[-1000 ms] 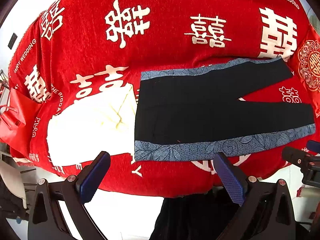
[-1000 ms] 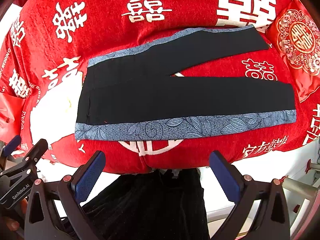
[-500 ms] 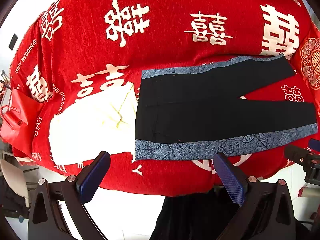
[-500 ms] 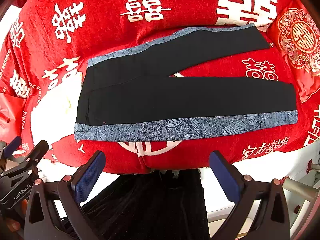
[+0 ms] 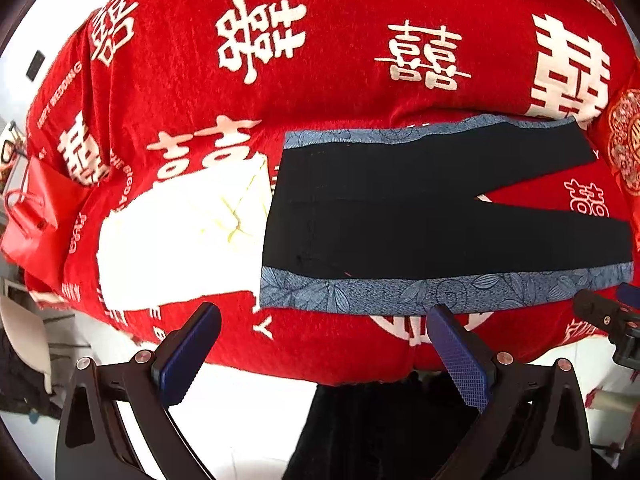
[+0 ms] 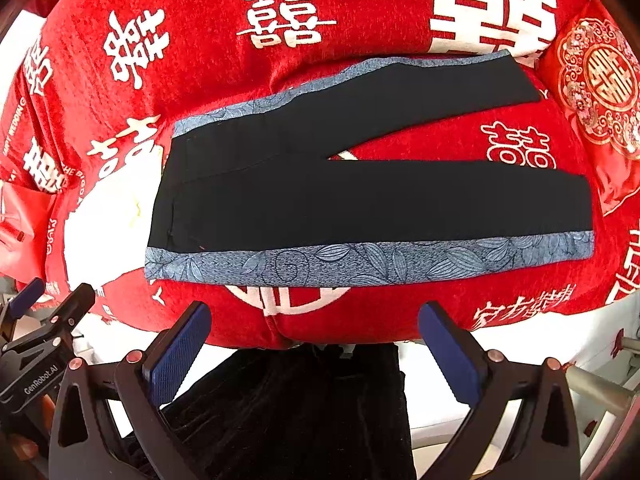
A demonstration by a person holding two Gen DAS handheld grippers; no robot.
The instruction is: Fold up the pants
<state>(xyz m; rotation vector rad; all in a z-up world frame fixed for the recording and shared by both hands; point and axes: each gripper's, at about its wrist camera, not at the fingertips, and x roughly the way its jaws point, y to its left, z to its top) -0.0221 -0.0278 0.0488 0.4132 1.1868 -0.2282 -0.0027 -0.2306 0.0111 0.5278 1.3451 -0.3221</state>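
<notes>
Both grippers have eased slightly closer to the bed since a second ago; nothing on it has shifted. Black pants with blue leaf-patterned side stripes (image 6: 360, 204) lie flat and unfolded on the red wedding-print plush bedspread (image 5: 320, 60), waistband toward the left, legs running right and splayed in a V, near leg parallel to the bedspread's front edge and just inside it. Left gripper (image 5: 324, 352) hangs off the front edge, jaws spread wide, holding nothing, roughly below the waistband end. Right gripper (image 6: 316, 350) is likewise wide apart and empty, below the middle of the near leg. Folded cream-white cloth (image 5: 176, 240) sits touching the waistband on its left side; a red paper gift bag (image 5: 36, 216) hangs past the bedspread's left edge; a red and gold embroidered cushion (image 6: 600, 92) sits at the right edge by the cuffs. Step in hand looks like the approach before the first fold, no fabric grasped yet. Next move probably calls for pinching the near striped edge at waistband and cuff together and carrying it over onto the far leg, so the legs stack; thin fabric lying flat on plush, so the pads must dig under only the pants layer.
</notes>
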